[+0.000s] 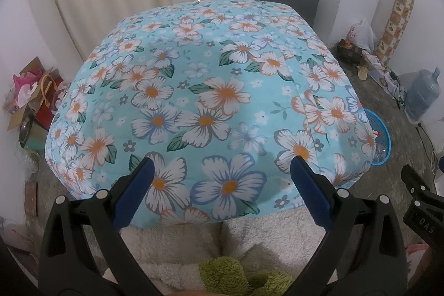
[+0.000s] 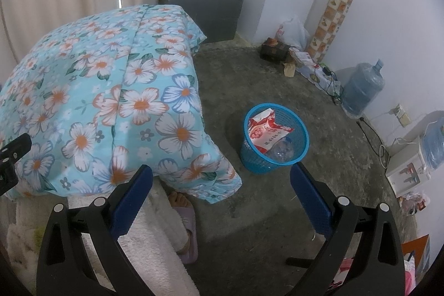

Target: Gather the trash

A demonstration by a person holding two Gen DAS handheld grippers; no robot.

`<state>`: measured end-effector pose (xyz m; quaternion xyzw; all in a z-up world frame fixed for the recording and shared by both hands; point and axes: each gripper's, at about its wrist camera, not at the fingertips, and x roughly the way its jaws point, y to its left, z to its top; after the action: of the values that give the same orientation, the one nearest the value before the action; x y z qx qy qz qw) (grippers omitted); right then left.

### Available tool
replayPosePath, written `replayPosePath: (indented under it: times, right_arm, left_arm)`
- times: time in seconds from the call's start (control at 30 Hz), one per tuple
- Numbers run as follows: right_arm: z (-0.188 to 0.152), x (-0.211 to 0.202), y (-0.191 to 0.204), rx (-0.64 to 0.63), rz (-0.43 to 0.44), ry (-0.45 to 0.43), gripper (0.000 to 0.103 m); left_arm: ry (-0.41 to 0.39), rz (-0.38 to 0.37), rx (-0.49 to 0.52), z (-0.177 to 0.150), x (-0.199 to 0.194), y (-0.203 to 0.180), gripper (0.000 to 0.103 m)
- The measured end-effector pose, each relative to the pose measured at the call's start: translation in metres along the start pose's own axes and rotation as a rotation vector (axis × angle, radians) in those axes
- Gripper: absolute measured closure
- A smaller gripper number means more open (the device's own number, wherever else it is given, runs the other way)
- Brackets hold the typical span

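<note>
A blue plastic waste basket [image 2: 277, 157] stands on the concrete floor right of a table draped in a floral blue cloth [image 2: 105, 101]. Inside the basket lie a red-and-white snack wrapper [image 2: 266, 133] and a clear plastic bottle [image 2: 281, 150]. My right gripper [image 2: 222, 174] hangs open above the floor, just short of the basket, nothing between its fingers. My left gripper [image 1: 222, 165] is open over the near edge of the floral cloth [image 1: 211, 90], empty. The basket [image 1: 381, 138] peeks out at the cloth's right edge in the left wrist view.
A grey cabinet [image 2: 202, 10] with bottles and packets stands at the back. Bags, boxes and a tiled post [image 2: 330, 21] line the right wall, with a water jug [image 2: 362, 90] and cables. A person's foot in a purple slipper [image 2: 186, 215] is below the cloth. Clutter [image 1: 33, 99] sits left.
</note>
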<state>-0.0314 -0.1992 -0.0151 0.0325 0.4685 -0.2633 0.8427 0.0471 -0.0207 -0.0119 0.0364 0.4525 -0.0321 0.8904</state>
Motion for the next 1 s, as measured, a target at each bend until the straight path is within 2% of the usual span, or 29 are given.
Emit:
replayPosePath:
  times: [1.0]
  right_arm:
    - [-0.0007,0.0000,0.0025,-0.004,0.000,0.000,0.007]
  left_arm:
    - [0.003,0.001,0.002,-0.0009,0.0008,-0.0001,0.009]
